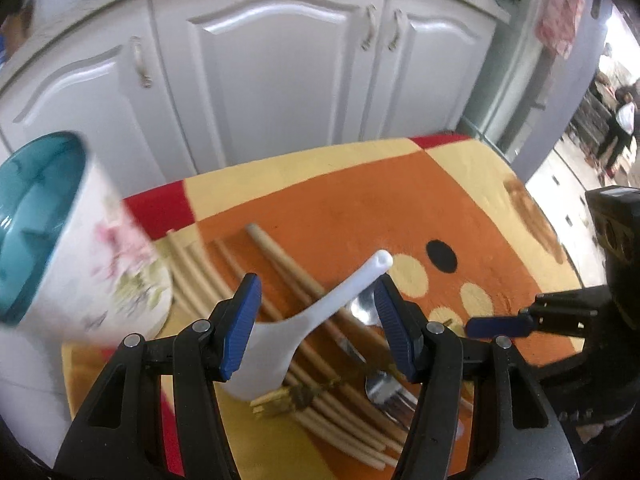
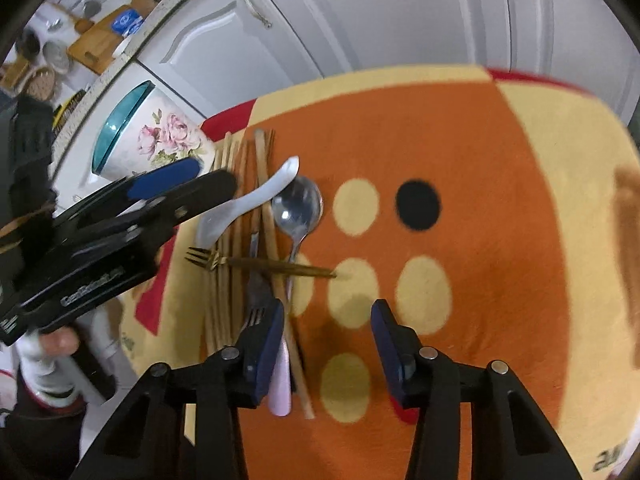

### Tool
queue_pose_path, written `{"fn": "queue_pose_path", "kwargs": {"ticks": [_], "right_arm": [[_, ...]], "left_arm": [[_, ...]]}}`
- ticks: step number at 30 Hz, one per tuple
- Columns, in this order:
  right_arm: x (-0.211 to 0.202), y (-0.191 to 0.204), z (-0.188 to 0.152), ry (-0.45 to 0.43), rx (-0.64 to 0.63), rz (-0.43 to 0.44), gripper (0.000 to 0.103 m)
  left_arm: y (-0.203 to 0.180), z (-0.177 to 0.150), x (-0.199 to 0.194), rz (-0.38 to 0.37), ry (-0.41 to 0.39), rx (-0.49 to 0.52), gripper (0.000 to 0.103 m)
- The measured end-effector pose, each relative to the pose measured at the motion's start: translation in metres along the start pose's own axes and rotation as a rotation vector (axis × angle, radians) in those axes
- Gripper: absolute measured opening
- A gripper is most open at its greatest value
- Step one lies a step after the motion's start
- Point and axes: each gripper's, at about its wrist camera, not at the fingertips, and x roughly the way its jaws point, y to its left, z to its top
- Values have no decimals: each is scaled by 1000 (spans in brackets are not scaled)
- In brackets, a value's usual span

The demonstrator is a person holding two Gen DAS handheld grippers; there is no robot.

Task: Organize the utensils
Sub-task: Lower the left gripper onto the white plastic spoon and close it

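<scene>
A pile of utensils lies on an orange and yellow cloth (image 2: pixel 460 140): a white ceramic spoon (image 1: pixel 320 312) (image 2: pixel 256 200), a metal spoon (image 2: pixel 298 208), a gold fork (image 2: pixel 256 265), a steel fork (image 1: pixel 390 394), and several wooden chopsticks (image 1: pixel 304 284) (image 2: pixel 230 240). A white floral holder with a teal rim (image 1: pixel 100 264) (image 2: pixel 160 140) stands to their left. My left gripper (image 1: pixel 316 324) is open, its jaws either side of the white spoon, just above it. My right gripper (image 2: pixel 326 340) is open and empty over the cloth, right of the pile.
White cabinet doors (image 1: pixel 280 72) stand behind the table. The right gripper shows at the right edge of the left wrist view (image 1: pixel 520 324). The left gripper shows at the left of the right wrist view (image 2: pixel 176 184). The cloth's right part bears only printed dots.
</scene>
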Motion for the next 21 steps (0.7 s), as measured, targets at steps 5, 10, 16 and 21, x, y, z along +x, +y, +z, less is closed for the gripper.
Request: {"fn": "queue_pose_path", "kwargs": {"ticks": [5, 10, 16, 21], "right_arm": [[6, 2, 8, 1, 22, 49, 44], [5, 1, 8, 8, 15, 67, 44], [-1, -1, 6, 3, -3, 64, 44], [-1, -1, 7, -15, 6, 69, 44]], "left_arm": [[-7, 11, 31, -25, 84, 69, 58], [-11, 18, 43, -68, 133, 113, 49], [-16, 23, 47, -84, 157, 146, 15], [1, 29, 25, -129, 102, 10, 10]]}}
